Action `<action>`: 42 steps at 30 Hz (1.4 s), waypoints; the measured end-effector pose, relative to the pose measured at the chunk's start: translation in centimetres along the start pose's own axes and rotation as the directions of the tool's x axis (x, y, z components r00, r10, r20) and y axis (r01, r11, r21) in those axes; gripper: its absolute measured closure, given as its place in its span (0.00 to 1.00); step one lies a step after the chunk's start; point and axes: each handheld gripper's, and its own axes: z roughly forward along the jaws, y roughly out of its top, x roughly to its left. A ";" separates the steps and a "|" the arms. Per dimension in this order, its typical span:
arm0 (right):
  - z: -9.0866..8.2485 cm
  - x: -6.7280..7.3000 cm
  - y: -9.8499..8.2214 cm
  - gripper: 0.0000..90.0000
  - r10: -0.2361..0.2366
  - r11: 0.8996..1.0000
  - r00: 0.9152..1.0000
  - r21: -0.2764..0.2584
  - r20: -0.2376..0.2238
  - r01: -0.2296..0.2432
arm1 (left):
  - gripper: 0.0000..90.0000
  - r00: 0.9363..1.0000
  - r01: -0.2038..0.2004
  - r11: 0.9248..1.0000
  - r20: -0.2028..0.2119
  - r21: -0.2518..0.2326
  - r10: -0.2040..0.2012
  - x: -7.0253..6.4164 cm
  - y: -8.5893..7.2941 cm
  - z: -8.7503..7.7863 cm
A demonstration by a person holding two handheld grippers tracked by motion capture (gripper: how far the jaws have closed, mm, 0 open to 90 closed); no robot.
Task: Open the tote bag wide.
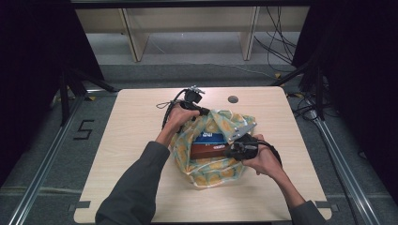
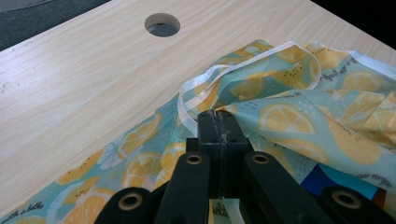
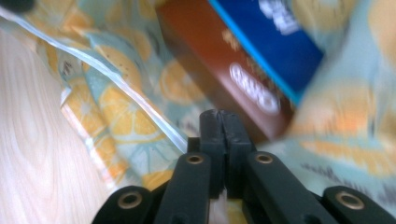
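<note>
While both grippers pinch the bag's rim from opposite sides:

Bag (image 1: 211, 161): lemon-print, lying mid-table, mouth spread open between the two grippers; seen close in the left gripper view (image 2: 299, 116) and the right gripper view (image 3: 116, 107).
Left gripper (image 1: 201, 111): at the bag's far-left edge, jaws closed flat together on a fold of the rim beside the white hem tape (image 2: 196, 86).
Right gripper (image 1: 233, 151): at the bag's near-right side, jaws pressed shut, a sliver of bag edge apparently caught between them; picture blurred, so hold judged, not certain.
Boxes: brown box (image 1: 209, 151) and blue box (image 1: 210, 137) lying side by side inside the mouth, long axes running roughly left to right across the table.
Key relation: boxes sitting between the grippers, just ahead of the right gripper's tips (image 3: 223, 122), farther from the left.
Nearer hand: right.
Next move, as judged: drawing the rim over or away from the boxes along the line joining the grippers.
Table (image 1: 141, 117): pale wood, cable hole (image 1: 233, 99) beyond the bag.
</note>
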 end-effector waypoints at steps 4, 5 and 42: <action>-0.6 0.6 -2.1 1.00 0.027 0.998 1.000 0.049 -0.002 -0.027 | 1.00 1.000 -0.007 1.000 -0.017 -0.020 0.006 0.3 0.1 -0.5; -0.6 0.8 -2.8 1.00 0.025 0.998 1.000 0.059 -0.002 -0.025 | 1.00 1.000 0.003 0.999 -0.023 -0.034 -0.004 0.4 0.1 -0.8; -1.6 -3.1 0.7 1.00 0.060 0.996 0.917 -0.090 0.393 -0.026 | 1.00 1.000 -0.019 0.999 -0.004 -0.037 0.019 -0.7 0.1 -0.6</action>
